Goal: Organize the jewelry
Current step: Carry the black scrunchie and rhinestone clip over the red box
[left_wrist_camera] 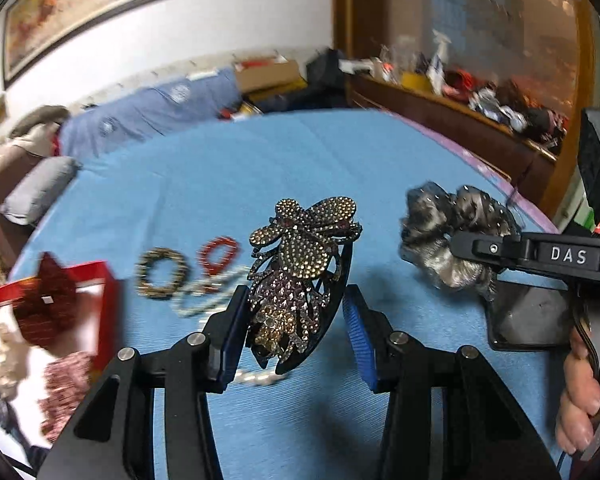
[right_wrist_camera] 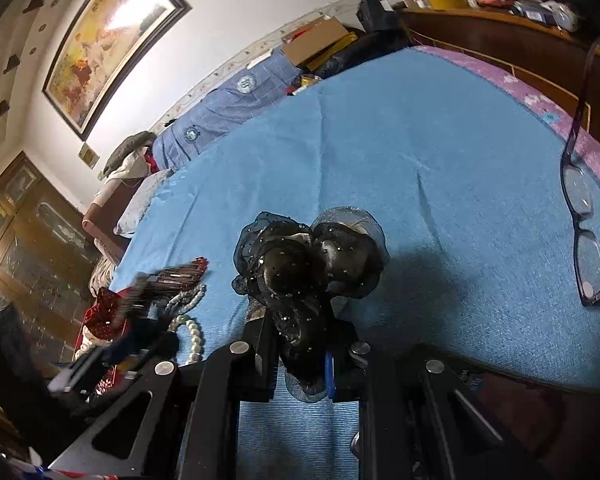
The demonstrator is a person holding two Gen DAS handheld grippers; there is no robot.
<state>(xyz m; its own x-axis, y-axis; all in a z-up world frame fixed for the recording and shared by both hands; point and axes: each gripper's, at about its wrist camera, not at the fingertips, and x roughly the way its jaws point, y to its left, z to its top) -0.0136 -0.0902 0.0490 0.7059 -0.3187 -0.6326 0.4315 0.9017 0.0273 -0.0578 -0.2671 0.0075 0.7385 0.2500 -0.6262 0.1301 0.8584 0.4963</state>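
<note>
My left gripper [left_wrist_camera: 296,328] is shut on a rhinestone butterfly hair clip [left_wrist_camera: 300,268] and holds it above the blue bedspread [left_wrist_camera: 228,184]. My right gripper [right_wrist_camera: 300,356] is shut on a dark sheer scrunchie with small studs [right_wrist_camera: 308,260]; it also shows in the left wrist view [left_wrist_camera: 448,232] at the right. A brown beaded bracelet [left_wrist_camera: 162,274], a red bracelet [left_wrist_camera: 219,254] and a pearl necklace [left_wrist_camera: 208,296] lie on the bedspread. A red box [left_wrist_camera: 104,308] at the left holds a red bow, a cream scrunchie and a pink scrunchie.
Black-framed glasses [right_wrist_camera: 584,216] lie on the bedspread at the right. Pillows [left_wrist_camera: 36,190] and folded blue bedding [left_wrist_camera: 148,116] lie at the far side. A cluttered wooden shelf [left_wrist_camera: 480,120] runs along the right.
</note>
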